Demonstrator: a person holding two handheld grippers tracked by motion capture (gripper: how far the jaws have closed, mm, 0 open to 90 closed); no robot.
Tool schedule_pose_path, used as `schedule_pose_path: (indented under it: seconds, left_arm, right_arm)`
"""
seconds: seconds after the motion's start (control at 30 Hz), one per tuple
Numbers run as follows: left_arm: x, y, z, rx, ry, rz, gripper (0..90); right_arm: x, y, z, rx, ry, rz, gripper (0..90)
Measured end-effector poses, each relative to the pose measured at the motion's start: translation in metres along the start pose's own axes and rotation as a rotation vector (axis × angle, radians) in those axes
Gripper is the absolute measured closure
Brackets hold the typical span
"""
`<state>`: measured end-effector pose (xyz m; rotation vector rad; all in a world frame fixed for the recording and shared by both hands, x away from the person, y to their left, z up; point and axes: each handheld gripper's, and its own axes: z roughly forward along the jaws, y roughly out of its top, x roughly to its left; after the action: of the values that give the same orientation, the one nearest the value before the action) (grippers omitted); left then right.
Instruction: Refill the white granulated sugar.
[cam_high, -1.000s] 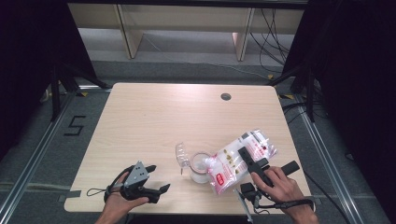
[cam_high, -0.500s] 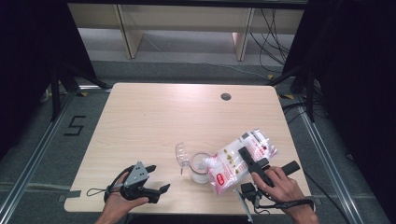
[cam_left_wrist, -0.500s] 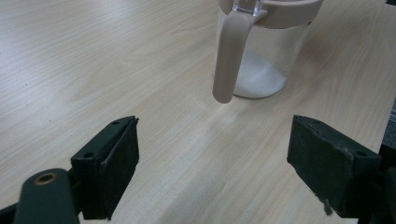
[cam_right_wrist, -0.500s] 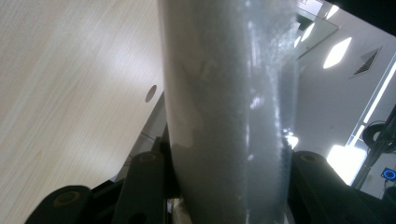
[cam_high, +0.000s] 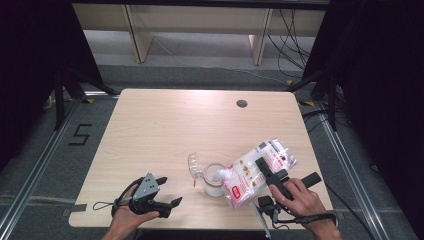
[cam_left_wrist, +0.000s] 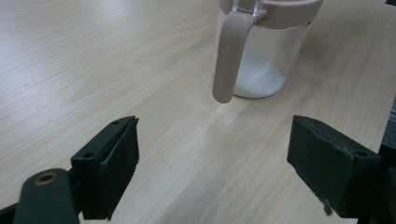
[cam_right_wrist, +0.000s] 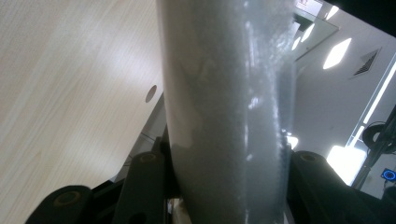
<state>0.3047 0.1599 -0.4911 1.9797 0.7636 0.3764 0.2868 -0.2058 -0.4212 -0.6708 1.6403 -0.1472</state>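
High view: left tongs (cam_high: 167, 192) rest released on the pale wood worktop (cam_high: 165, 125); right tongs (cam_high: 270, 172) grasp one white bag (cam_high: 252, 172), red label unreadable, tilted over one clear jar (cam_high: 214, 179) at the near edge. Beyond, a "5" floor mark (cam_high: 80, 135).

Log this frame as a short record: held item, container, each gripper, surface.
held item: bag of white grains, tilted over the jar
container: clear jar, some white grains at its bottom, lid flipped open
right gripper: jaws clamped on the bag
left gripper: jaws open, aimed at the jar, apart from it
surface: wooden table
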Motion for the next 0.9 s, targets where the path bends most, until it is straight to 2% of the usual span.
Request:
schedule_pose_path:
  seconds: [0.03, 0.2, 0.27, 0.37, 0.67, 0.7, 0.73, 0.77, 0.8, 0.87, 0.9]
  left_arm:
    - [0.0009, 0.0002, 0.0001, 0.000, -0.002, 0.014, 16.3]
    - [0.0009, 0.0004, -0.0001, 0.001, -0.001, 0.015, 16.3]
    - [-0.0007, -0.0002, 0.0001, -0.001, 0.000, -0.013, 16.3]
    - [0.0012, 0.0005, -0.0002, -0.001, -0.003, 0.017, 16.3]
    - [0.0015, 0.0005, -0.0002, -0.002, -0.007, 0.017, 16.3]
    - [0.0015, 0.0005, -0.0002, -0.002, -0.007, 0.017, 16.3]
    - [0.0015, 0.0004, -0.0002, -0.002, -0.007, 0.017, 16.3]
    - [0.0015, 0.0004, -0.0002, -0.002, -0.006, 0.017, 16.3]
    - [0.0015, 0.0004, -0.0002, -0.002, -0.007, 0.017, 16.3]
    - [0.0015, 0.0004, -0.0002, -0.003, -0.006, 0.017, 16.3]
    - [0.0015, 0.0005, -0.0002, -0.001, -0.008, 0.017, 16.3]
  right_arm:
    - [0.0000, 0.0001, 0.0001, 0.000, 0.002, -0.003, 62.5]
    - [-0.0006, 0.0001, -0.0002, 0.000, 0.002, -0.002, 62.6]
    - [-0.0010, 0.0000, -0.0004, -0.002, 0.001, -0.005, 62.7]
    - [-0.0007, -0.0001, -0.0006, 0.000, 0.000, -0.003, 62.7]
    - [-0.0012, 0.0000, -0.0003, -0.006, 0.004, -0.005, 63.0]
    - [0.0012, 0.0009, -0.0016, 0.007, 0.013, 0.043, 63.0]
    - [0.0015, 0.0008, -0.0019, 0.013, 0.013, 0.046, 63.0]
    - [-0.0010, -0.0004, -0.0008, -0.002, 0.005, 0.001, 63.1]
    - [0.0018, 0.0004, -0.0022, 0.015, 0.009, 0.054, 63.1]
    - [0.0019, 0.0004, -0.0025, 0.016, 0.010, 0.059, 63.1]
    - [0.0007, -0.0009, -0.0013, 0.005, 0.010, 0.034, 63.1]
